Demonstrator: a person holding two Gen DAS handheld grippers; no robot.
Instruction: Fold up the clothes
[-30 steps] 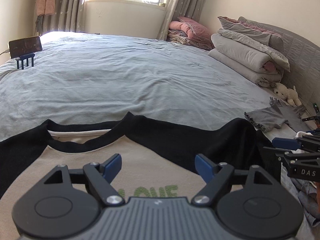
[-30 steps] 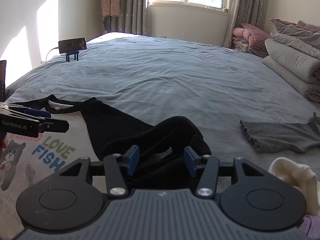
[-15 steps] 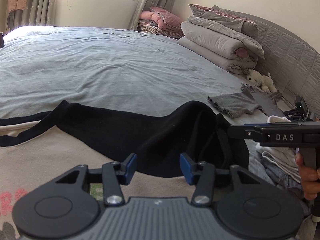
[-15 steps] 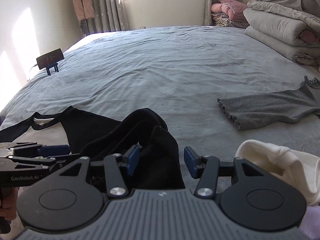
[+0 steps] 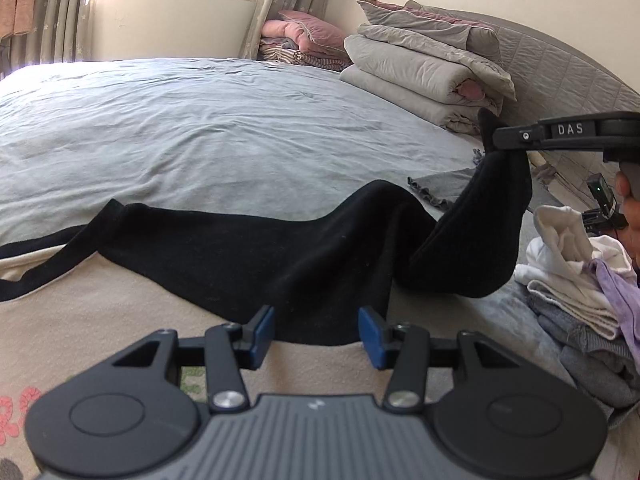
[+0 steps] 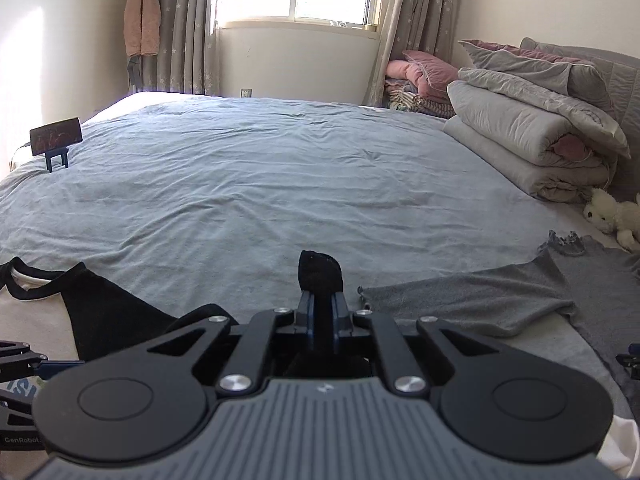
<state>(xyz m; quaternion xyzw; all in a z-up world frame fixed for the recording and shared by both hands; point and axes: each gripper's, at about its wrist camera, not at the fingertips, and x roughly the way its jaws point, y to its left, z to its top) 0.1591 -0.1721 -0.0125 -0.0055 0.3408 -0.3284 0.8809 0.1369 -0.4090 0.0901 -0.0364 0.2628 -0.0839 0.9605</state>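
one sleeve in my grip, every fold still ahead

one garment is being worked: the cream shirt with black sleeves lies flat, print side up, at the near edge of the grey bed. my right gripper is closing on the cuff of the black sleeve; a tuft of black cloth pokes out above the blue pads, and in the left view the sleeve hangs up from the bed to that tool. my left gripper hovers just over the shirt where cream body meets black shoulder, its blue pads apart with nothing pinched between them.

as i judge it, this is the first fold of the shirt: the sleeve is lifted but not yet laid across the body, and the other sleeve, the sides and the hem are all untouched. a grey top lies spread beside it, unfolded, and a loose pile of clothes sits to my right, so most of the work is left.
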